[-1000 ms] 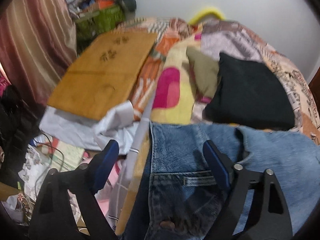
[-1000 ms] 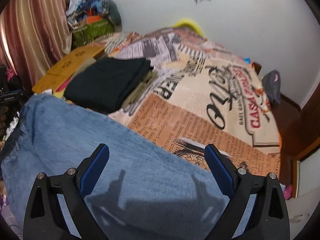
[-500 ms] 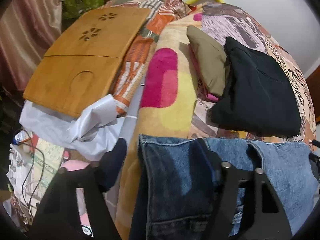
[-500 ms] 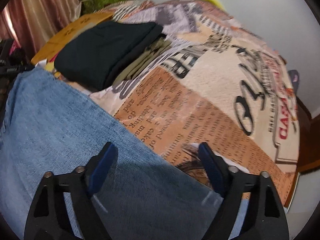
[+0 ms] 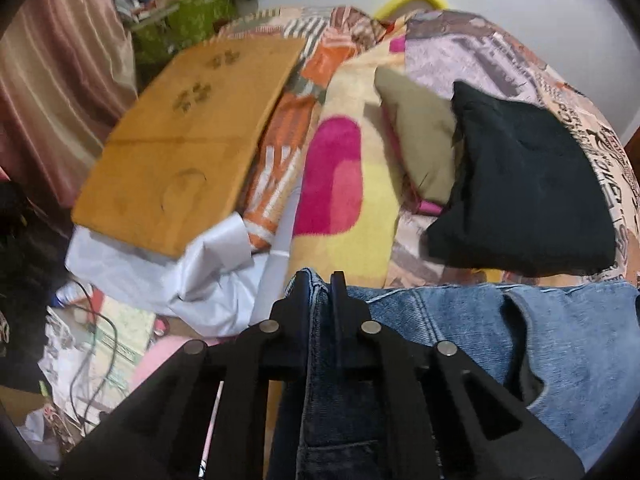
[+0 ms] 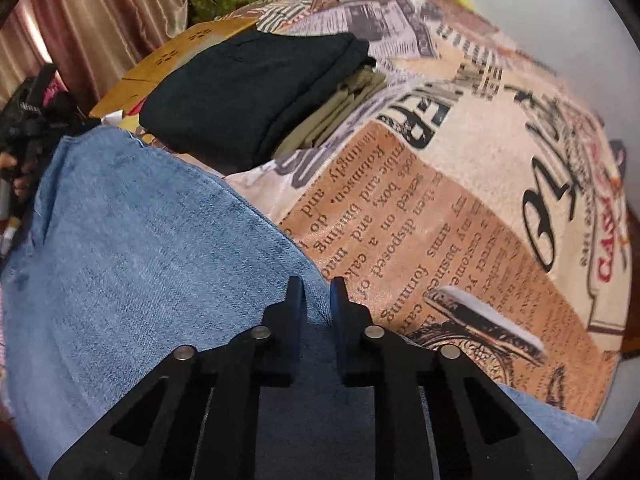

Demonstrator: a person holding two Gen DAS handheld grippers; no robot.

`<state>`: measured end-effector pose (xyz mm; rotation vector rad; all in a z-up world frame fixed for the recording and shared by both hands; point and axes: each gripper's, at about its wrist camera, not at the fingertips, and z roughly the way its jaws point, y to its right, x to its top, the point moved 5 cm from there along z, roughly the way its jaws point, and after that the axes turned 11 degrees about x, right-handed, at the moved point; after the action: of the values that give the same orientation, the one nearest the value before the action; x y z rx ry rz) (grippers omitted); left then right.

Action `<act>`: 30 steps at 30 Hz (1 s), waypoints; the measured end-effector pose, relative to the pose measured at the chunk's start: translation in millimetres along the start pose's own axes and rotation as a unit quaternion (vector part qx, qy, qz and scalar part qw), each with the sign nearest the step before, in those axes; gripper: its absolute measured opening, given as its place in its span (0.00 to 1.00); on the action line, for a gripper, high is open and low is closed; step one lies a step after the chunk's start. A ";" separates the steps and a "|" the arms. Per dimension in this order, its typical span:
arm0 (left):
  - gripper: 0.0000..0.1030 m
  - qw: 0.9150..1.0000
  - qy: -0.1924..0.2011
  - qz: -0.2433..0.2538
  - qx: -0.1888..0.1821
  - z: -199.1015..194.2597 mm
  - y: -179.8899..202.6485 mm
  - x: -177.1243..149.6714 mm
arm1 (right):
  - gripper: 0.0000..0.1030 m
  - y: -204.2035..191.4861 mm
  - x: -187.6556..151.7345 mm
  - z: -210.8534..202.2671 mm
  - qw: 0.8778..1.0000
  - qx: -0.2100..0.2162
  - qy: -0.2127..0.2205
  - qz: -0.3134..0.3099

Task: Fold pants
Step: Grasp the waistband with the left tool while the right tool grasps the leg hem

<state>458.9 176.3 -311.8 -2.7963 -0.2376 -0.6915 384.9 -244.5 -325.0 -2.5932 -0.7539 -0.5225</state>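
Bed (image 6: 500, 168): covered by a newsprint-pattern spread; toward the left side a blanket (image 5: 340, 184) with pink and yellow patches lies over it.

Jeans (image 6: 132, 264): blue denim, spread flat across the near edge of the bed, running between the two tools. In the left wrist view the darker waistband end (image 5: 320, 360) is at the bed's left edge.

Wooden board (image 5: 188, 136): lies flat on the far left of the bed, with cut-out paw shapes and a round recess. White sheeting (image 5: 168, 268) sits under its near end.

Folded stack: a black garment (image 5: 524, 184) rests on an olive one (image 5: 420, 136), just beyond the jeans; pink fabric shows beneath the olive piece.

Green container (image 5: 188, 20): stands behind the board against the curtain (image 5: 60, 80). It is heaped above its rim with mixed items; these are too blurred to identify.

Left tool (image 5: 320, 284): jaws closing, pinching a raised fold of the jeans at the waistband edge; denim is visibly between them.

Right tool (image 6: 317, 292): jaws closing on the far edge of the jeans, with denim between the fingers.

Floor left of the bed: cables and papers (image 5: 96, 344), loosely scattered.
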 end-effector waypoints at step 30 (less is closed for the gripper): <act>0.06 0.987 0.138 -0.044 -0.066 -229.7 -58.1 -102.9 | 0.05 -106.0 -61.6 -153.0 0.988 0.004 0.153 -0.012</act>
<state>256.5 157.7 -152.5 -2.7819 -0.2719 -1.1416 239.3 -258.3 -194.4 -2.4180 -0.6809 -0.8971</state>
